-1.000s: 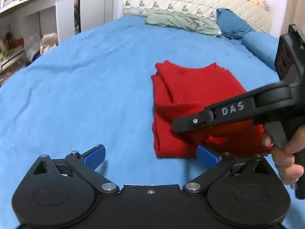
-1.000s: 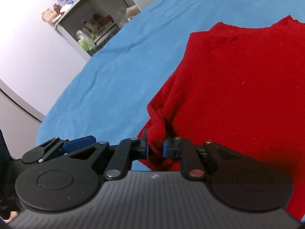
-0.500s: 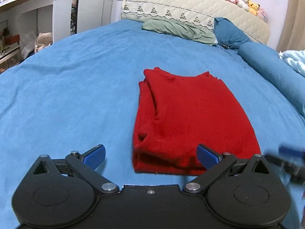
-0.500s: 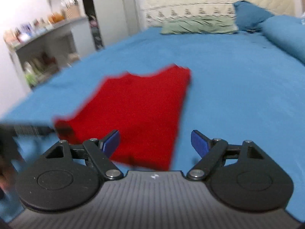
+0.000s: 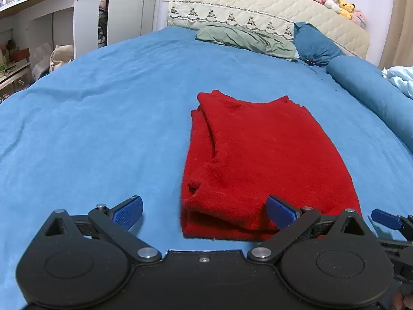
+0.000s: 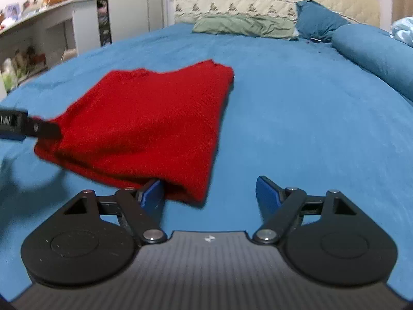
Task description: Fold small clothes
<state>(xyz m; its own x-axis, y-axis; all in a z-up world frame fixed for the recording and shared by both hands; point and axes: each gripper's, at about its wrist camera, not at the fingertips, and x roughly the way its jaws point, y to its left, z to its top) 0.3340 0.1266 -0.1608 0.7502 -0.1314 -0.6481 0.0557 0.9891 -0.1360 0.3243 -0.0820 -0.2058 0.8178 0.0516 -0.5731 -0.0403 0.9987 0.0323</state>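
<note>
A red knitted garment (image 5: 260,160) lies folded into a rectangle on the blue bedspread (image 5: 103,118). My left gripper (image 5: 204,210) is open and empty, just short of the garment's near edge. My right gripper (image 6: 210,192) is open and empty at the garment's (image 6: 144,121) near right corner; its left fingertip (image 6: 152,192) touches or overlaps the cloth's edge. A finger of the right gripper (image 5: 387,218) shows at the right edge of the left wrist view. A finger of the left gripper (image 6: 28,126) shows at the left edge of the right wrist view.
A green pillow (image 5: 245,38), a dark blue pillow (image 5: 315,44) and a blue bolster (image 5: 371,87) lie at the head of the bed, below a quilted headboard (image 5: 258,5) with plush toys. White shelves (image 5: 38,20) stand to the left.
My right gripper let go of the garment's near edge, opened and pulled back to the right. My left gripper stayed open and drew slightly back.
</note>
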